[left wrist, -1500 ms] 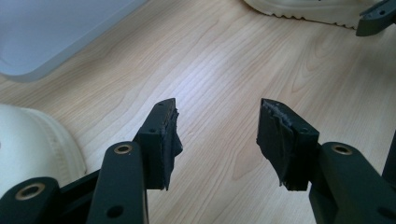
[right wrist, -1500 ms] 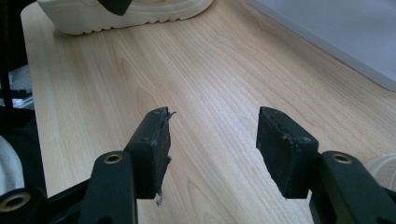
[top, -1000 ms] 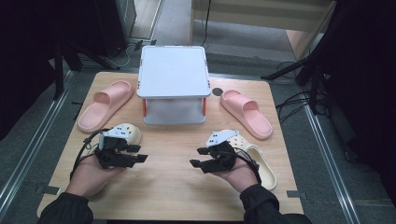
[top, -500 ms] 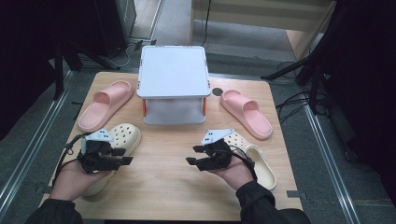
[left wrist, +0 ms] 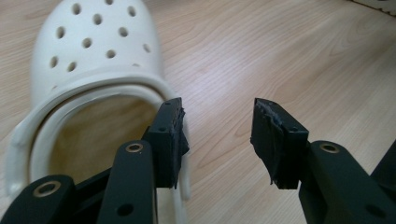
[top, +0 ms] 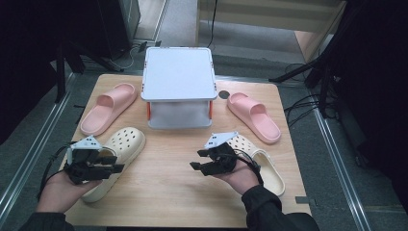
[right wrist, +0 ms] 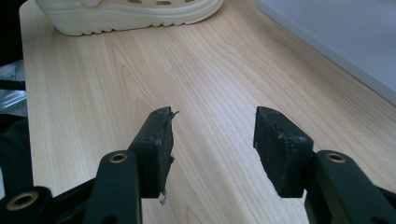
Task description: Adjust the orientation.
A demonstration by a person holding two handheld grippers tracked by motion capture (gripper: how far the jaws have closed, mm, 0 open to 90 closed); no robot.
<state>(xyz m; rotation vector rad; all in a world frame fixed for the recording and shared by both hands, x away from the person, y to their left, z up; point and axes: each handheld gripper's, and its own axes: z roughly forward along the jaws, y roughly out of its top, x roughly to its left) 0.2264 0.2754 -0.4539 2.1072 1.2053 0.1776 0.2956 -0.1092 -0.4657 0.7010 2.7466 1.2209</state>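
The left gripper hangs released over the left cream clog at the table's near-left corner; the right gripper is also released; the clog looks light, springy foam, best pinched at its side rim.

Both hand-held tools, the left gripper and the right gripper, are black with grey three-cornered top plates; brass-ringed pivot holes; frayed jaw pads; black trailing cables; dark sleeves.
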